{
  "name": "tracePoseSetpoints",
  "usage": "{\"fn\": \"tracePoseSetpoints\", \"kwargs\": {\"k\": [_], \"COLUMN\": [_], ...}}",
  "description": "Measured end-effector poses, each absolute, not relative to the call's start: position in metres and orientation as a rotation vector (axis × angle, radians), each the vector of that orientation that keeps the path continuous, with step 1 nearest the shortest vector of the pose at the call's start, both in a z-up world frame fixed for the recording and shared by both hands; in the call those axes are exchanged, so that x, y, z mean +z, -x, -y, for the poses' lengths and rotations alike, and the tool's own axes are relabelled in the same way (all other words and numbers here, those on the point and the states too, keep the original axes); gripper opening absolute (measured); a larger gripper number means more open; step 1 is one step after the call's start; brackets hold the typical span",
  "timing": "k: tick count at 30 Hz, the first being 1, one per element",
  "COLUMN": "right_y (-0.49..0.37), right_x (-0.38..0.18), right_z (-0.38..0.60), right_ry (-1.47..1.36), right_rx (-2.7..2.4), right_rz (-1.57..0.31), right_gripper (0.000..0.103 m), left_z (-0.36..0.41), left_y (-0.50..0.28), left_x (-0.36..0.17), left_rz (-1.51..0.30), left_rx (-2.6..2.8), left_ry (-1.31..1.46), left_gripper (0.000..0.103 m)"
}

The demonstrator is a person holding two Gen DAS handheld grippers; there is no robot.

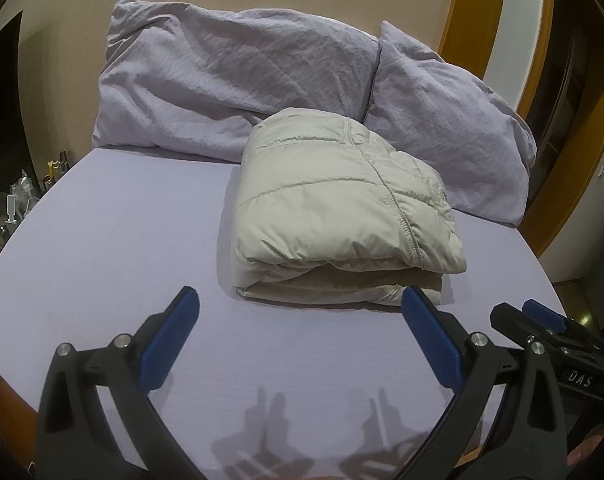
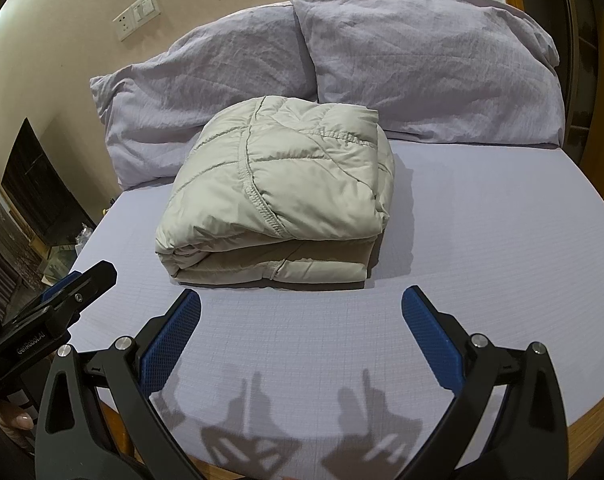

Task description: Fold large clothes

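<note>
Puffy beige jacket [image 1: 338, 208] is sitting folded into a thick bundle on the lavender bed sheet [image 1: 114, 248], roughly mid-bed, far edge just in front of the two pillows. In right wrist view same jacket [image 2: 278, 196] is lying w/ folded layers facing the camera and seams running diagonally over the top.

Left gripper [image 1: 300, 316] is hovering above the sheet, just short of the bundle's near edge, jaws spread wide, holding nothing. Blue pads [image 1: 170, 344] are facing inward, not touching cloth. Right gripper [image 2: 301, 314] is hanging likewise near the bundle's front edge, wide open and empty, pads [image 2: 430, 336] clear of the fabric. Each gripper is showing at the edge of the other's view: right one [image 1: 542, 320] at lower right of left cam, left one [image 2: 82, 284] at lower left of right cam.

Left pillow [image 1: 230, 80] and right pillow [image 1: 450, 128], both grey-lavender and wrinkled, are leaning against the beige wall [image 1: 62, 40]. Wall socket/switch plate [image 2: 136, 14] is sitting above the pillows. Gripper shadows [image 2: 262, 420] are falling on the sheet close to the cams. Wooden bed frame [image 2: 590, 408] is peeking out at the mattress edge. Fingertip [image 2: 22, 422] is showing at lower left of right cam.
</note>
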State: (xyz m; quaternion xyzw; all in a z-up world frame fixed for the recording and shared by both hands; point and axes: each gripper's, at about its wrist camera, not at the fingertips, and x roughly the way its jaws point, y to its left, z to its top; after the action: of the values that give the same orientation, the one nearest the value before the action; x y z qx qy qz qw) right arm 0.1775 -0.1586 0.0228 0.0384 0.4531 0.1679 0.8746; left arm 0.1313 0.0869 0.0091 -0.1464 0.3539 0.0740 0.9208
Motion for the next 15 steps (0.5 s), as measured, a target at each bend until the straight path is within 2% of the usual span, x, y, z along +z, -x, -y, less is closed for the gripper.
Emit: {"fn": "tracePoseSetpoints", "kwargs": {"k": [15], "right_y": [-0.1783], "right_x": [0.0208], "right_z": [0.1587], "right_ry": [-0.083], "right_rx": [0.350], "right_rz": [-0.947], "right_gripper": [0.102], "left_z": [-0.0866], "left_y": [-0.1320], "left_x": [0.0088], "left_rz": [-0.728], "left_rx": [0.153], "left_ry": [0.302], "left_gripper": [0.101]}}
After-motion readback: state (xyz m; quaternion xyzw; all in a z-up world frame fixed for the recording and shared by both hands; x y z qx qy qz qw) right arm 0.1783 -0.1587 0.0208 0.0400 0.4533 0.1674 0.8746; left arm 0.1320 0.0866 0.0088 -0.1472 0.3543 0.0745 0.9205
